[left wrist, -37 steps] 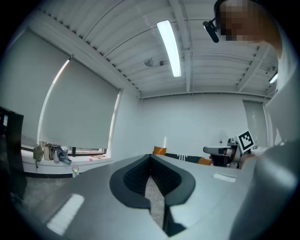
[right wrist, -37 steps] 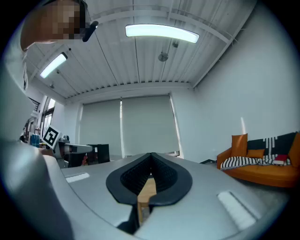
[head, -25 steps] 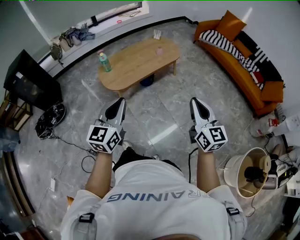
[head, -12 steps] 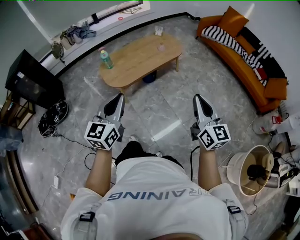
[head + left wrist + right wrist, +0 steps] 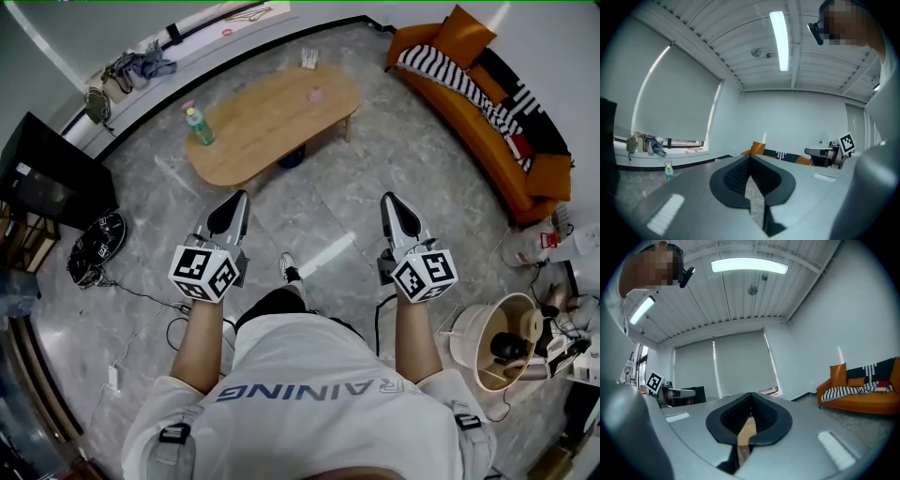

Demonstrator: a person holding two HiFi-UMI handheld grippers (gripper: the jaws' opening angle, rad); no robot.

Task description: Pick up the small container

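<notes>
Since the earlier frames the shoe (image 5: 292,271) has swung forward between the arms, and the wooden table (image 5: 272,131) and green bottle (image 5: 197,125) have drifted slightly left in the head view. The person is walking toward the table with both tools carried level out front. On the left gripper (image 5: 240,199) the jaws are closed tip to tip with nothing between them; only floor shows through the slit behind the pads. Same for the right gripper (image 5: 390,200): pinched closed and empty, with table wood showing through its slit. The target looks like the small pink container (image 5: 317,95), standing on the right part of the table well apart from the bottle at the left end. It's too small to make out its shape. There's something white (image 5: 309,58) just past the table's far end, can't tell what. Progress is approach only: container untouched, both grippers well short of the table. Left to do, by my read: close in, open one set of jaws, straddle the container, clamp, lift.
</notes>
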